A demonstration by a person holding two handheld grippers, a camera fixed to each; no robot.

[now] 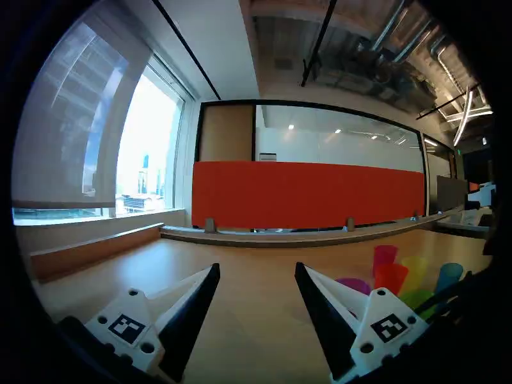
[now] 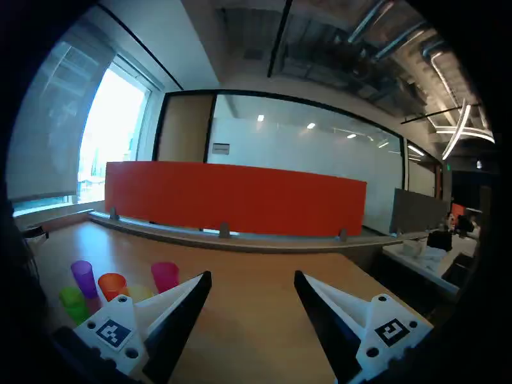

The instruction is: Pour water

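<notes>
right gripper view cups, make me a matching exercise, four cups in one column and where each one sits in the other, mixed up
Cups:
1. purple cup
2. orange cup
3. pink cup
4. green cup

Places in the right gripper view:
a. rightmost of the group
b. lowest in the picture, nearest the camera
c. between the purple and pink cups
d. just behind the green cup

Pairs: 1-d, 2-c, 3-a, 4-b
</notes>
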